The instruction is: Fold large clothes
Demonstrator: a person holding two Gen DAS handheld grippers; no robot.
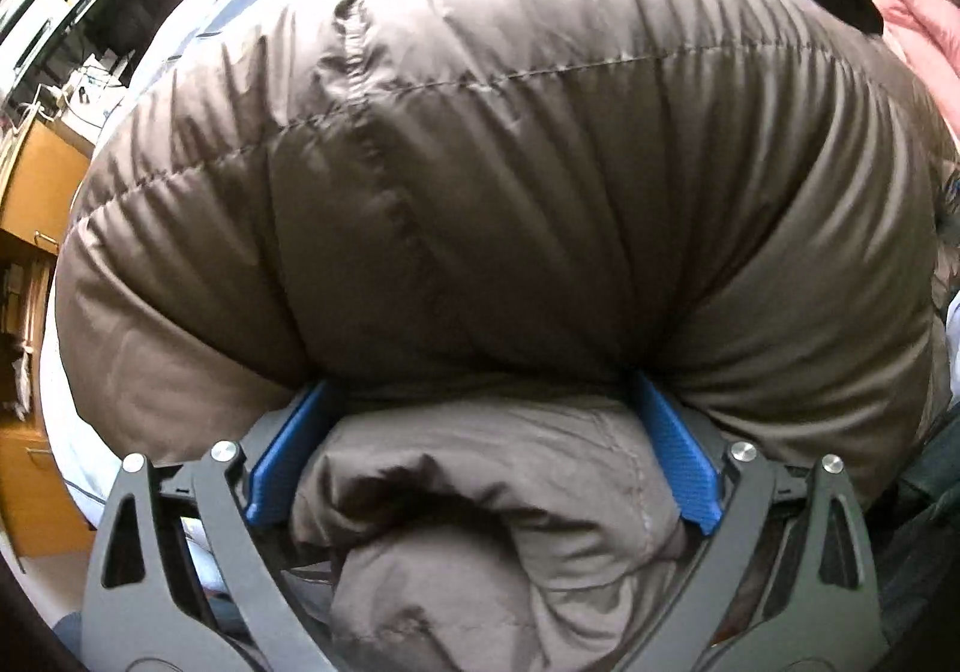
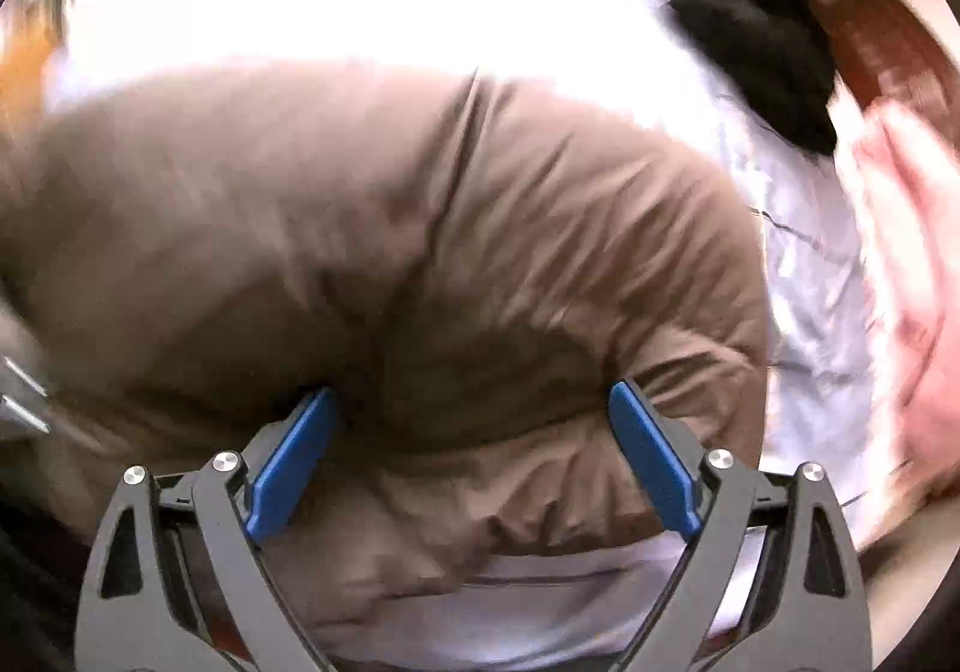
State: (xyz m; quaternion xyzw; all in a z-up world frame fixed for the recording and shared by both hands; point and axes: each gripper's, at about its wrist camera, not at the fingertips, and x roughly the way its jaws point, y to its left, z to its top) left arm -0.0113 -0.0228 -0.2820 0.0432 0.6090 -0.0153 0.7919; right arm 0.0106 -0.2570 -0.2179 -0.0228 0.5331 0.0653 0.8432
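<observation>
We're on the brown puffer jacket (image 1: 480,162), quilted, bulging, bunched thick on the white sheet (image 2: 360,0) of the bed. Our left claw (image 1: 480,432) gapes wide, a fat fold filling the gap between its blue pads. Our right claw (image 2: 474,438) is spread just as wide over the jacket's edge. At one o'clock a black garment (image 2: 750,30); at three, pink cloth (image 2: 912,252).

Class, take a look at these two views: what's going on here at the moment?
A person is folding a puffy brown quilted jacket on a white patterned sheet, with two-finger tongs in each hand. The left tongs and the right tongs both stand wide, straddling bunched folds of the jacket. A black fluffy item and pink cloth lie beyond it.
</observation>
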